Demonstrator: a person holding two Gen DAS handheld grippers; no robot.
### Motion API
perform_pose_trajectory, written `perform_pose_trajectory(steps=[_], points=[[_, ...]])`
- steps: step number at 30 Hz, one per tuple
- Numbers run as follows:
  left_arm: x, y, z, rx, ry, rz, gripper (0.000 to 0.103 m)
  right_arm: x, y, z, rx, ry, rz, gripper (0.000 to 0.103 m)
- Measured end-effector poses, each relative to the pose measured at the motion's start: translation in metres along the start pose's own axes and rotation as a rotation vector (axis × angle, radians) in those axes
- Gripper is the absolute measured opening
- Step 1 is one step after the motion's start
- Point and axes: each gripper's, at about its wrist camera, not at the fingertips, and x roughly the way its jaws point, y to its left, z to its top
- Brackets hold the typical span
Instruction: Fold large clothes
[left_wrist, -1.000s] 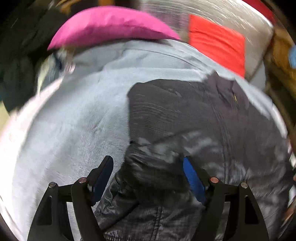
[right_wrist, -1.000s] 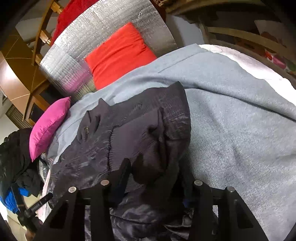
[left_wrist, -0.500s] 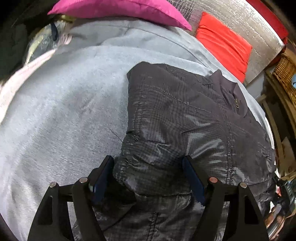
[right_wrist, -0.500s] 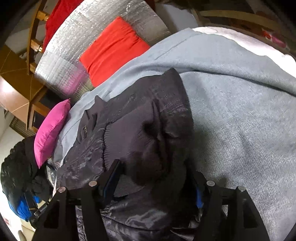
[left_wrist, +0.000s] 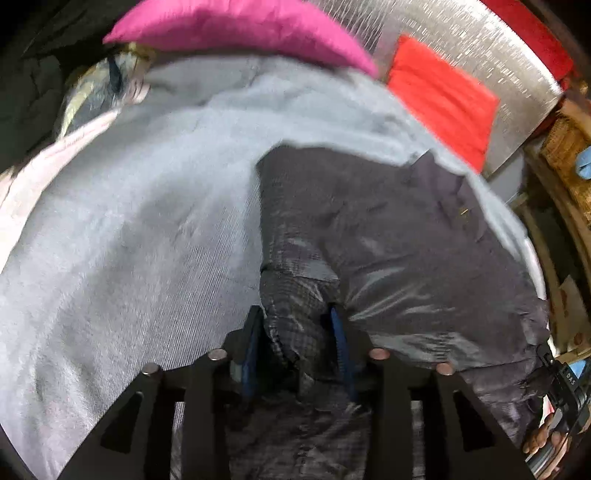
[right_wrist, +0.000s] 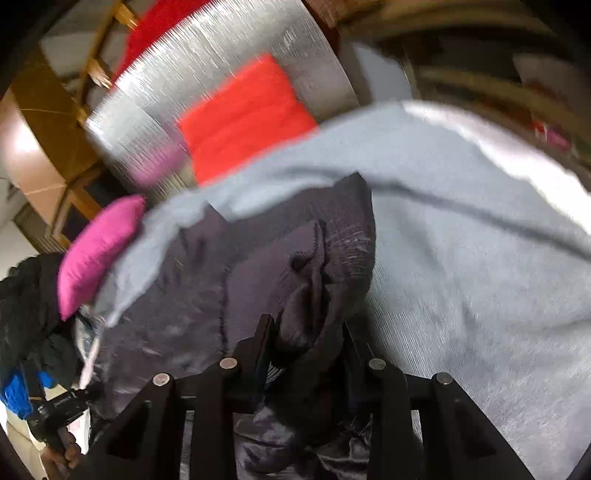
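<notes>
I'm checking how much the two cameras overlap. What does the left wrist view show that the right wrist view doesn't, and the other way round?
Only the left wrist view shows the left hand-held gripper shut on the jacket's edge, and a pale patterned bundle.

Only the right wrist view shows the right hand-held gripper shut on a bunched fold, a black garment and something blue below it.

Both show the dark jacket on the grey blanket, the pink cushion, the red cushion and the silver panel.
</notes>
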Motion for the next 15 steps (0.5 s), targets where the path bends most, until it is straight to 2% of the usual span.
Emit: perform_pose_trajectory(steps=[1, 2, 4, 6, 8, 10, 12, 14, 15], points=[[0.005, 0.002, 0.001, -0.002, 0.02, 0.017, 0.063, 0.003, -0.007, 0.0, 0.04, 0.007, 0.017, 0.043], [0.008, 0.004, 0.001, -0.013, 0.029, 0.035, 0.072, 0.003, -0.011, 0.001, 0.066, 0.013, 0.028, 0.053], [0.004, 0.007, 0.003, -0.04, 0.022, 0.017, 0.071, 0.0, -0.016, 0.005, 0.116, 0.033, 0.073, 0.059], [-0.004, 0.007, 0.004, -0.048, -0.005, 0.004, 0.071, -0.007, -0.017, 0.006, 0.121, 0.014, 0.094, 0.06], [-0.015, 0.005, 0.006, -0.042, -0.051, 0.023, 0.071, -0.015, -0.017, 0.009, 0.118, -0.011, 0.107, 0.06], [-0.025, 0.001, 0.007, -0.02, -0.1, 0.039, 0.071, -0.025, -0.018, 0.012, 0.122, -0.054, 0.122, 0.061], [-0.034, -0.009, 0.008, 0.034, -0.152, 0.065, 0.073, -0.031, -0.017, 0.012, 0.113, -0.081, 0.12, 0.068], [-0.032, -0.014, 0.008, 0.066, -0.153, 0.076, 0.081, -0.029, -0.018, 0.015, 0.114, -0.078, 0.115, 0.069], [-0.026, -0.014, 0.008, 0.069, -0.138, 0.083, 0.081, -0.023, -0.018, 0.015, 0.119, -0.062, 0.118, 0.069]])
